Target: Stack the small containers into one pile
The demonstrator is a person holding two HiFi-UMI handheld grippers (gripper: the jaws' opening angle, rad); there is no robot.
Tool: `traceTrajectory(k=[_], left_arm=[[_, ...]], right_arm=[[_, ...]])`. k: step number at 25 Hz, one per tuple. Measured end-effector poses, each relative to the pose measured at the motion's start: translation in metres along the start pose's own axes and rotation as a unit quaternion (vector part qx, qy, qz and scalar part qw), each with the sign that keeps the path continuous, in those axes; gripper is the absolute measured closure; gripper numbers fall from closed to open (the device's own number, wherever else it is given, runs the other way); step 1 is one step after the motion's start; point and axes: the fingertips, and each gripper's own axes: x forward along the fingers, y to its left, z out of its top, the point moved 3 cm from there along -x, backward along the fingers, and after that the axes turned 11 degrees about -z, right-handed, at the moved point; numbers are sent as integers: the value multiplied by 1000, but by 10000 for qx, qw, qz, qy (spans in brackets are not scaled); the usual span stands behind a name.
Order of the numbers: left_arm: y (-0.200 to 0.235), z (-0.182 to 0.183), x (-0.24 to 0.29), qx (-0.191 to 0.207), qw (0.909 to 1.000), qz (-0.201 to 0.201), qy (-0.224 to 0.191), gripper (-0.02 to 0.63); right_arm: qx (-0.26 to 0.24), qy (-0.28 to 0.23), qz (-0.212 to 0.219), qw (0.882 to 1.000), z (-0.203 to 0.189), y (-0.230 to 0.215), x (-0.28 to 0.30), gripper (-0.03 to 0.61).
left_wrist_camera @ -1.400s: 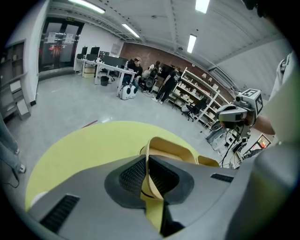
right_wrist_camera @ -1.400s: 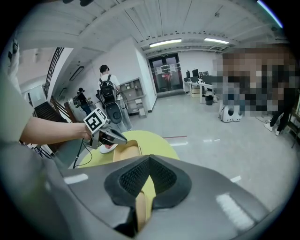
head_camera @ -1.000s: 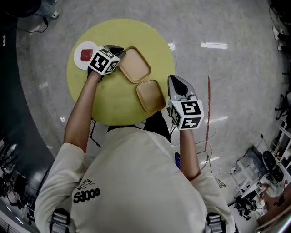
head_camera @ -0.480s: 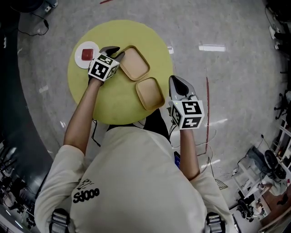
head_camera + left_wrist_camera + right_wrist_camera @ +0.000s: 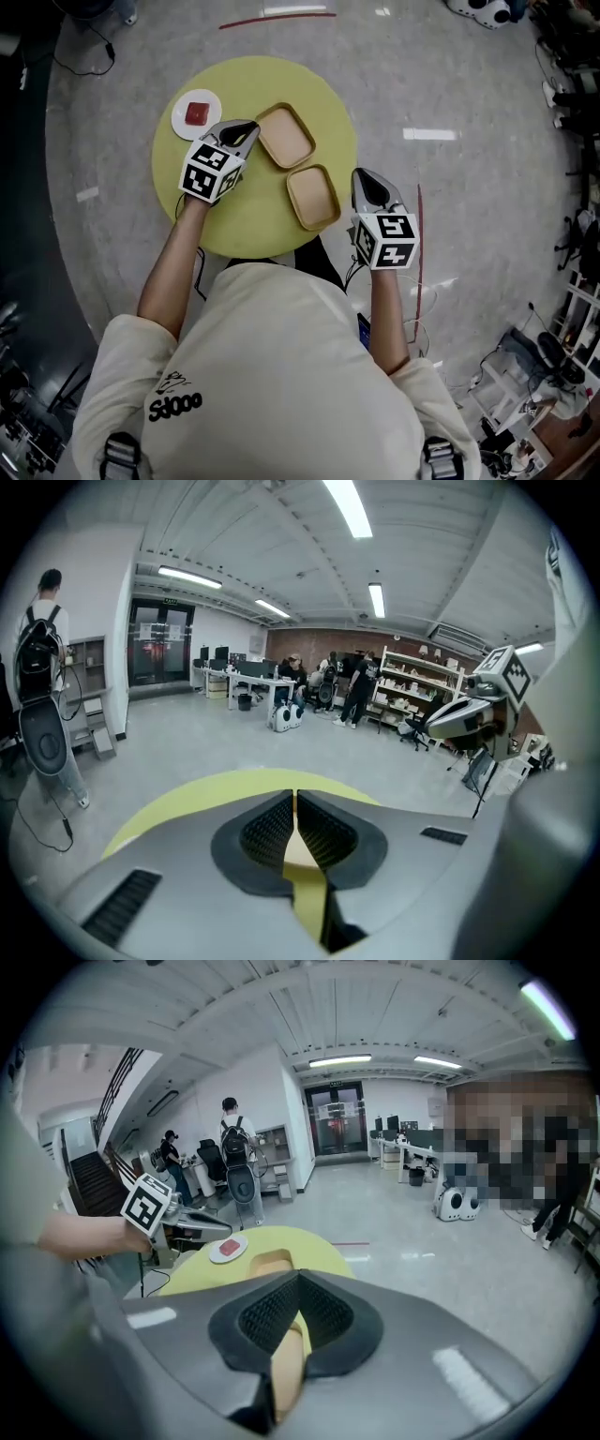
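Two shallow tan square containers lie side by side on the round yellow table (image 5: 242, 217), the far container (image 5: 286, 138) and the near container (image 5: 313, 198). My left gripper (image 5: 247, 128) has its tip at the far container's left corner. Its jaws are closing and stand almost together (image 5: 294, 803). A tan strip shows low in the slit; whether the pads press the rim is hidden. My right gripper (image 5: 367, 178) hovers by the table's right edge, just right of the near container. It is shut with nothing held (image 5: 298, 1283).
A white plate (image 5: 197, 113) with a red piece on it sits at the table's far left, close to my left gripper. Grey floor surrounds the small table. Desks, shelves and people stand far off in the room.
My left gripper has drawn back toward me, from beside the plate to the far container's left corner. The right gripper has barely moved. The head view has shifted.
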Motion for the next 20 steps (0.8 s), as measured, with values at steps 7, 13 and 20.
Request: traceTrajectory(k=[7, 13, 20], left_arm=[[-18, -10, -23, -124, 9995, -186, -210, 607], [-47, -35, -27, -389, 9991, -97, -152, 607], [-67, -66, -40, -861, 9961, 173, -125, 607]], right_arm=[[-287, 122, 378, 9988, 1, 19, 22, 568], [-460, 575, 683, 9949, -30, 18, 42, 568], [-583, 1316, 1013, 9844, -80, 21, 67, 568]])
